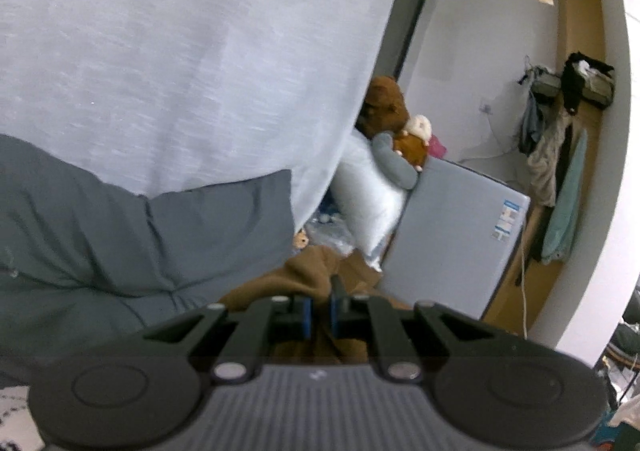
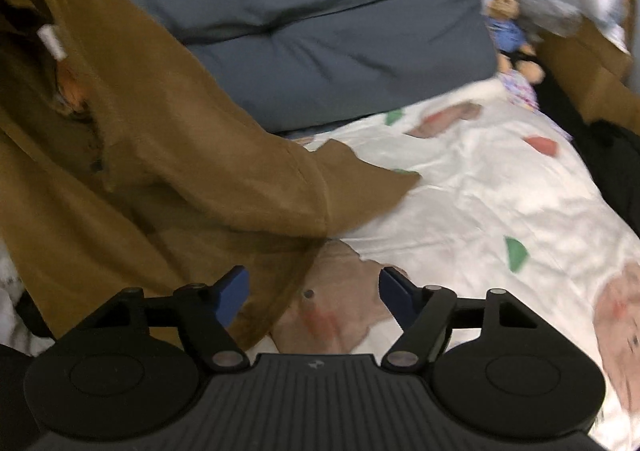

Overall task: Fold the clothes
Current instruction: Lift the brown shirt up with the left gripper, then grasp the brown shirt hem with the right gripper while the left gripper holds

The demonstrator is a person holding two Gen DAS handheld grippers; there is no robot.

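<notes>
Brown fleece garment (image 2: 132, 155) is what we see draped across the left half of the right wrist view, its sleeve end (image 2: 360, 179) lying on a white bedsheet printed with pink, red and green shapes (image 2: 500, 187). Our right gripper (image 2: 312, 293) hangs just above the garment's lower edge, its blue-padded fingers (image 2: 230, 293) spread wide and holding nothing; the left pad is over the brown cloth, the right one over the sheet.

In the left wrist view we see our left gripper (image 1: 320, 309) with its jaws pressed nearly together, pinching a bunched fold of the same brown garment (image 1: 304, 271), which rises between the pads.

Behind the garment sits a dark grey quilted cushion (image 2: 340, 35), and a small doll in blue clothing (image 2: 510, 37) lies at the sheet's far corner. A sheer white curtain (image 1: 180, 51) fills much of the left wrist view.
</notes>
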